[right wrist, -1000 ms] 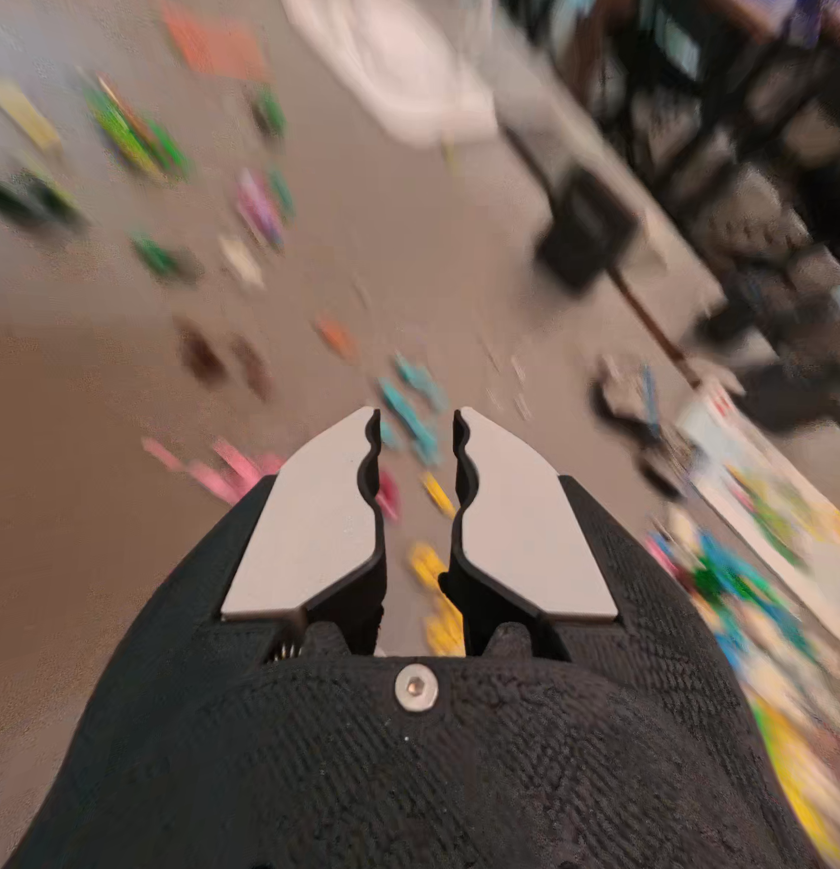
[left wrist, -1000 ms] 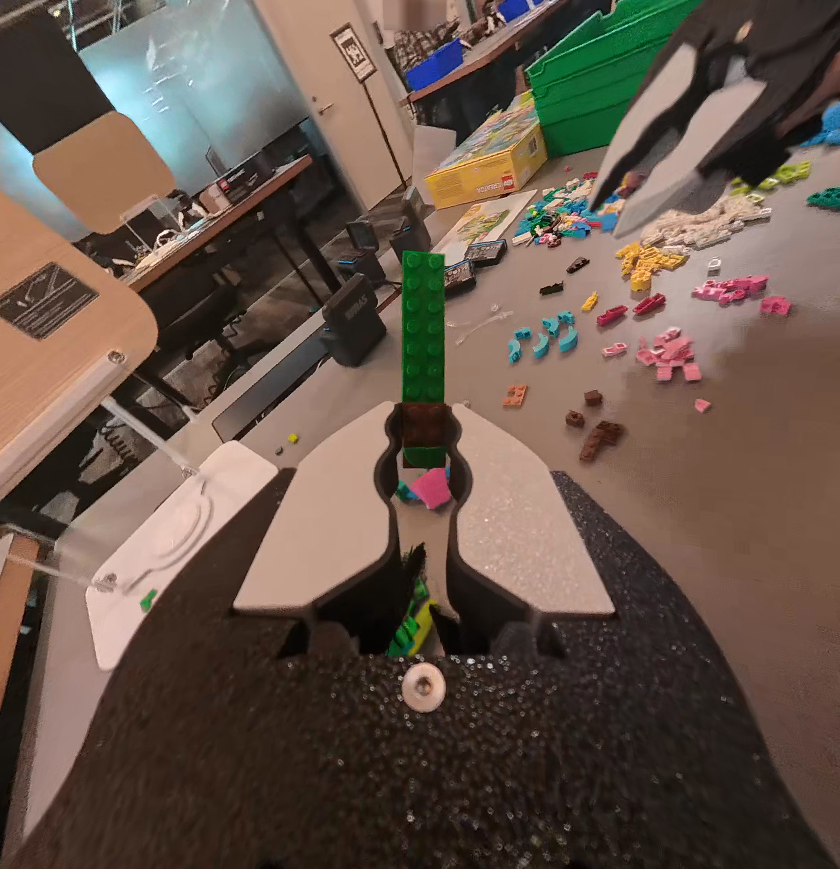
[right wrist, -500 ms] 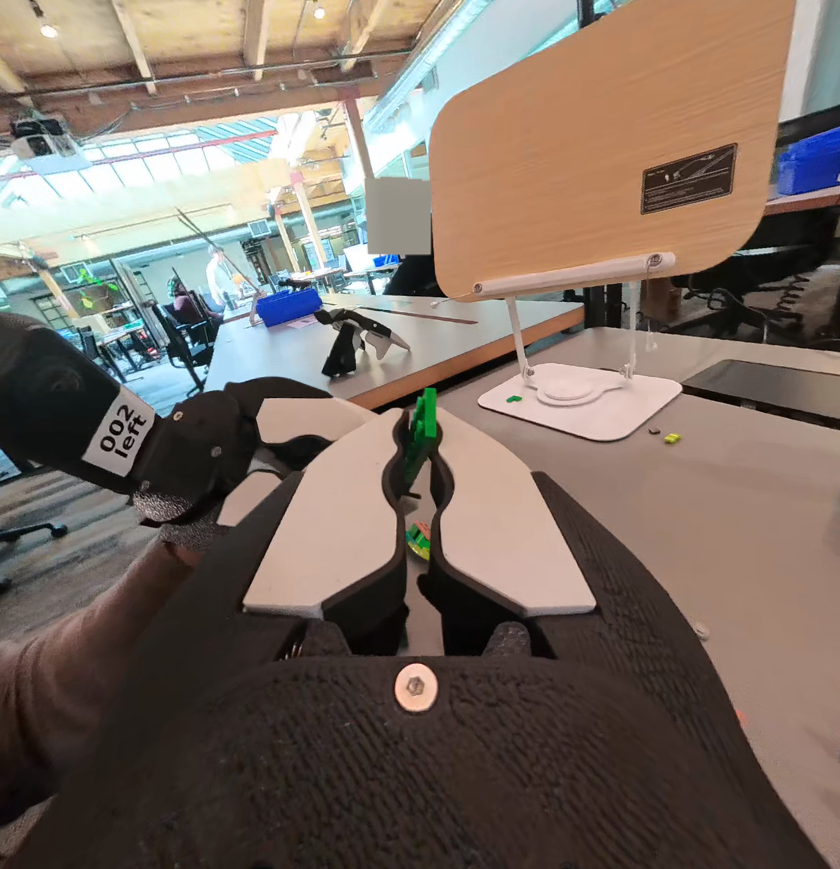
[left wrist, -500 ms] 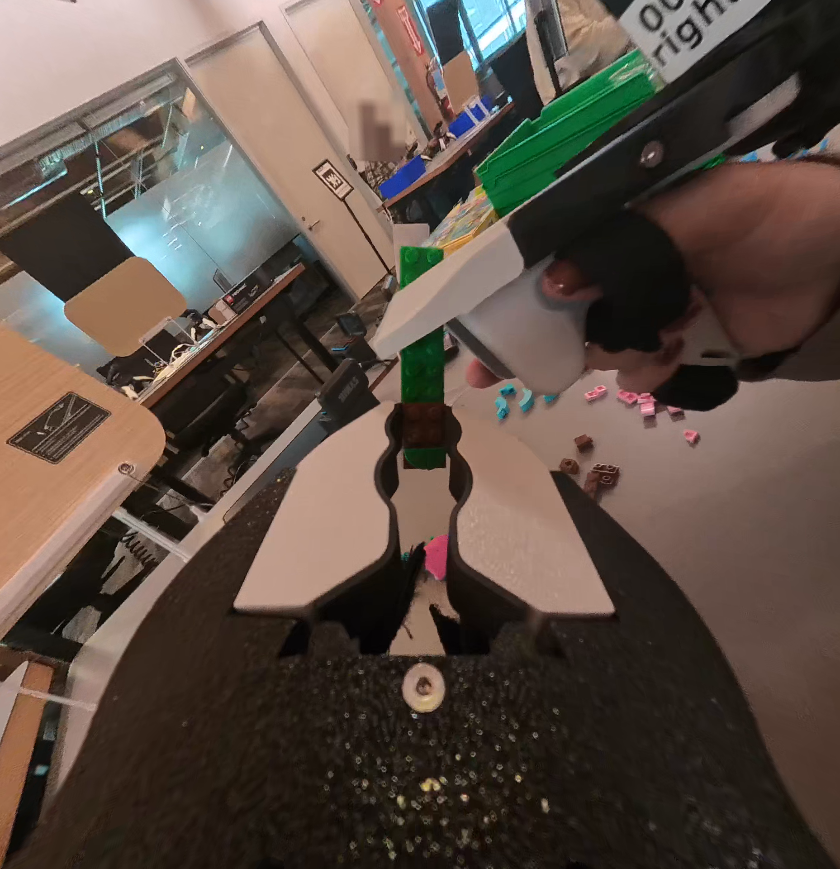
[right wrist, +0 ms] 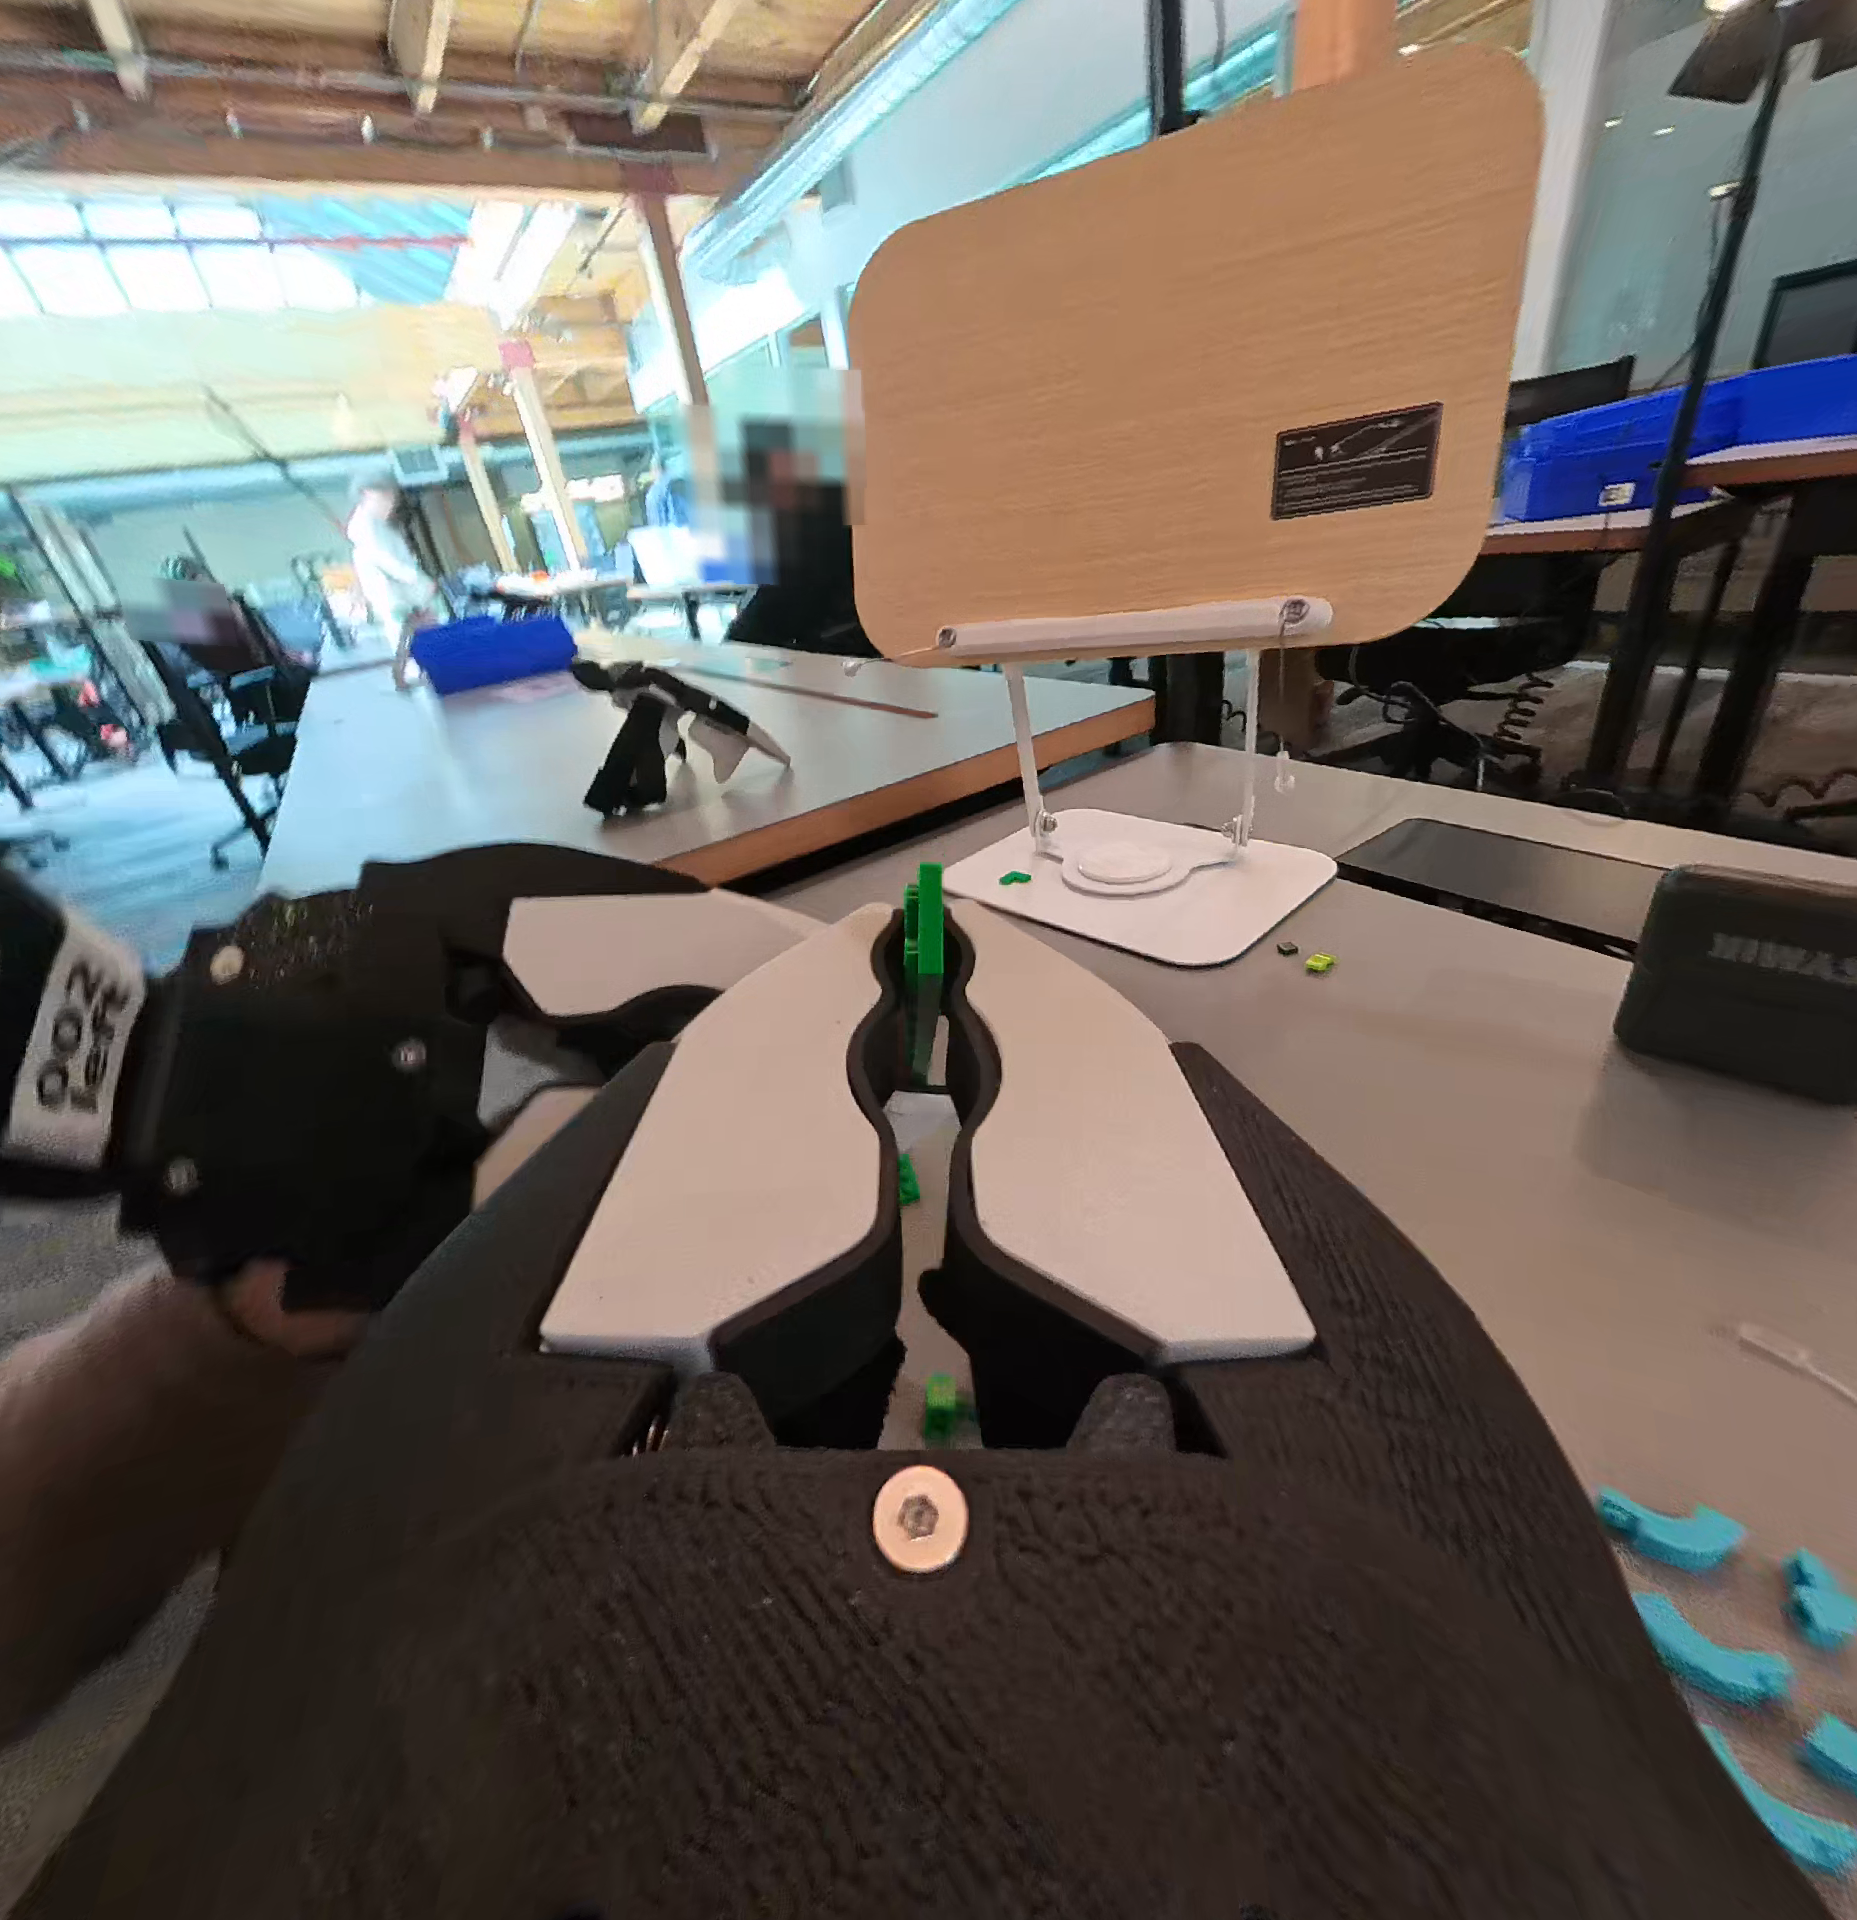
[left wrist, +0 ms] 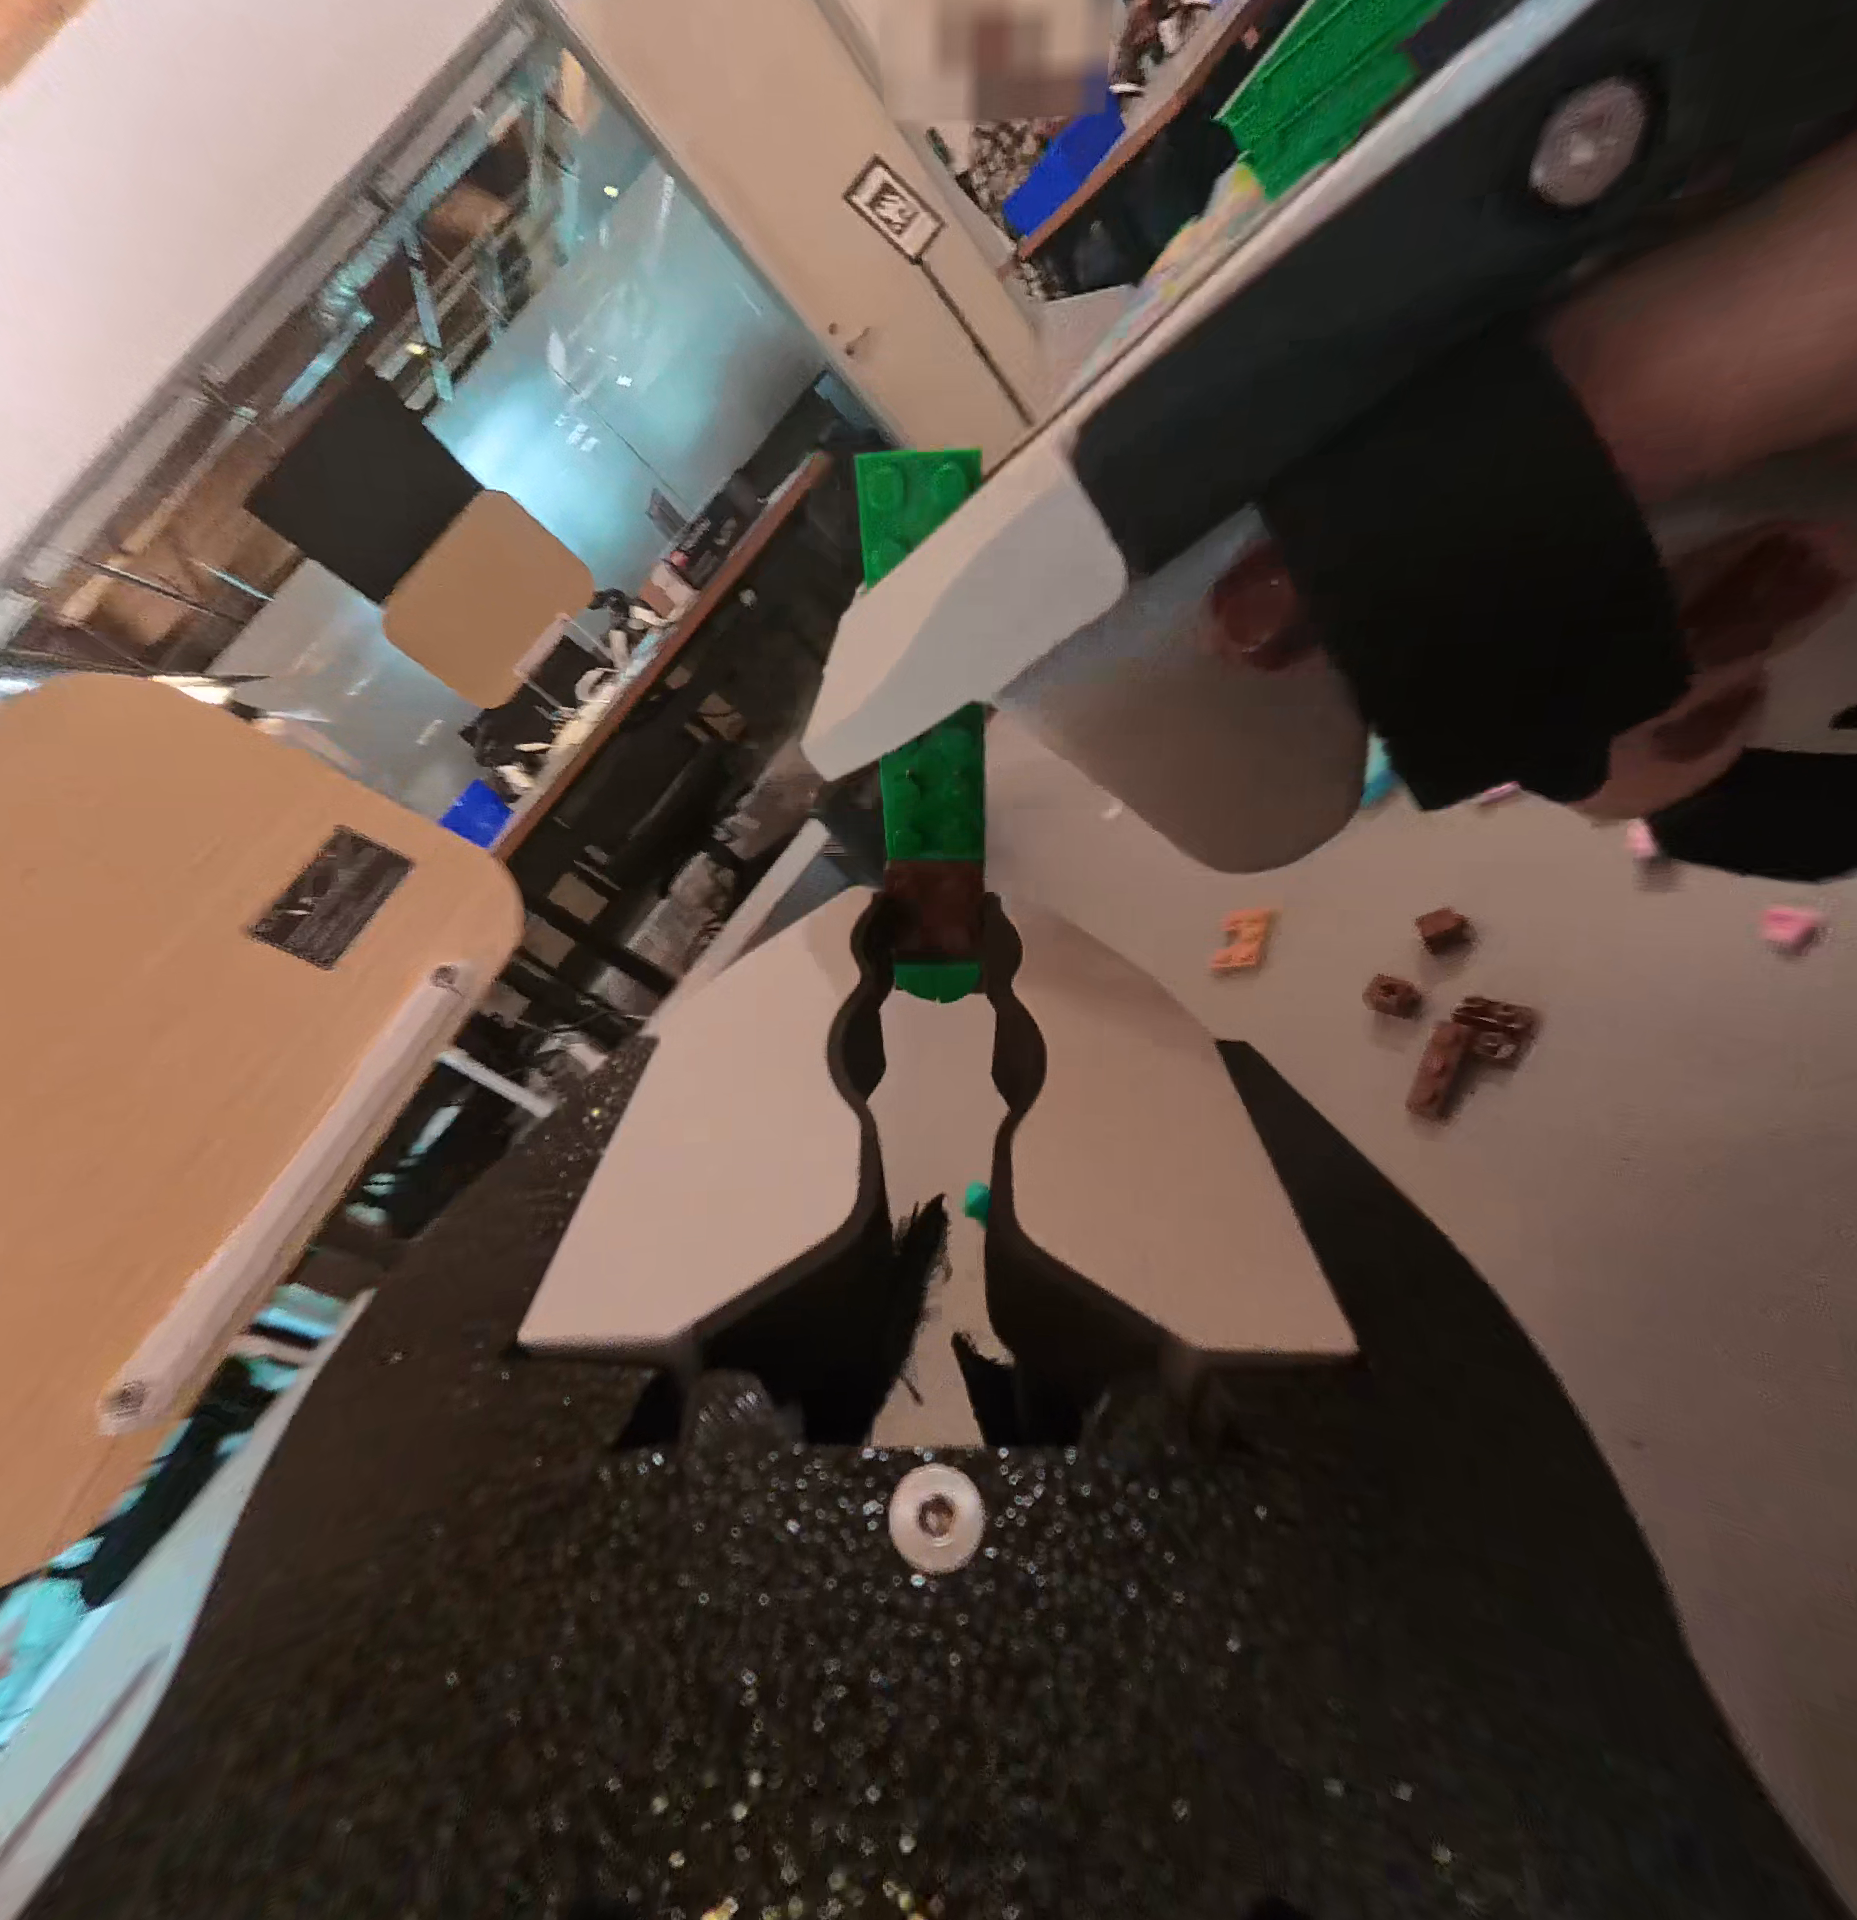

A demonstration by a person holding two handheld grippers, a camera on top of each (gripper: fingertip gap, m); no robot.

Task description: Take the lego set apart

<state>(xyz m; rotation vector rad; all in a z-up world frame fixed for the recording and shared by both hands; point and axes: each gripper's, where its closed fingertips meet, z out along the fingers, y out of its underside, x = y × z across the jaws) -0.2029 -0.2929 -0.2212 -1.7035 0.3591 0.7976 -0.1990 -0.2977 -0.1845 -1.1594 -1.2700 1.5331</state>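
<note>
The lego set is a long green plate with a brown brick on its near end. My left gripper is shut on that brown end and holds the set up in the air, off the grey table. My right gripper is shut across the green plate, which shows edge-on between its tips. In the left wrist view one of the right gripper's white fingers crosses the plate's upper half and hides part of it. The left gripper shows at the left of the right wrist view.
Loose brown pieces and an orange piece lie on the table. A wooden board on a white stand and a black box stand farther off. Blue curved pieces lie at the lower right. Green bins stand at the back. Only a small space, under 4 cm, lies between the two pairs of fingers. My left tips are roughly 15 cm from the orange piece.
The right gripper swung in from the table and closed across the green plate. Both grippers have since tilted with the plate held between them.
</note>
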